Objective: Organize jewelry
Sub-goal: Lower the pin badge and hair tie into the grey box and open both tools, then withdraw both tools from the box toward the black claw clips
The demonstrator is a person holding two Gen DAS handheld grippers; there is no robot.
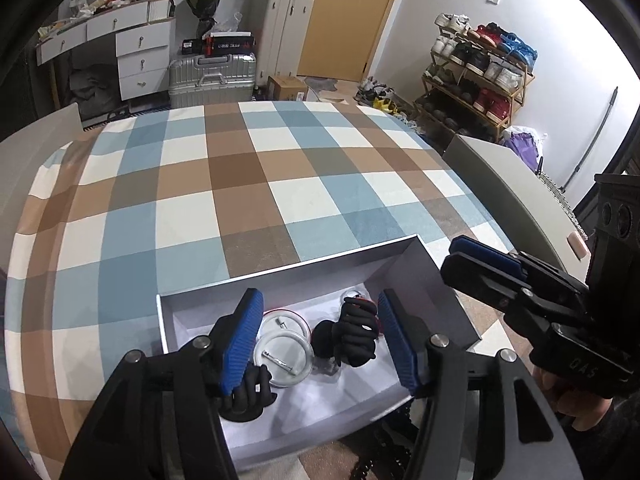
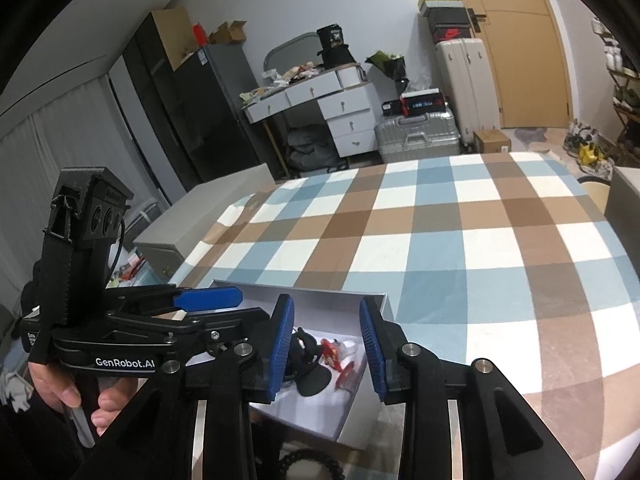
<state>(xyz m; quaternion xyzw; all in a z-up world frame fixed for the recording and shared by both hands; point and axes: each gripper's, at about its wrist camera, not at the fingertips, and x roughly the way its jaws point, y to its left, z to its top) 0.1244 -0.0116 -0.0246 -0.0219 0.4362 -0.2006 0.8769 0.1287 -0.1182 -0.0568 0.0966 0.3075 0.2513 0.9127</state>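
Observation:
A white open box (image 1: 288,276) sits on the checked tablecloth near its front edge. Inside lie two round clear badges with pins (image 1: 285,356), a black hand-shaped stand (image 1: 356,332), a second black hand stand (image 1: 248,396) and red pieces (image 2: 334,354). My left gripper (image 1: 320,340) is open and empty, hovering over the box. My right gripper (image 2: 326,344) is open and empty, above the box's right part; it shows in the left wrist view (image 1: 480,264). A dark bead bracelet (image 2: 308,466) lies in front of the box.
The checked tablecloth (image 1: 256,184) covers the table beyond the box. Grey chair backs (image 1: 508,184) stand at both sides. Suitcases (image 1: 212,76), a drawer desk and a shoe rack (image 1: 476,76) stand behind the table.

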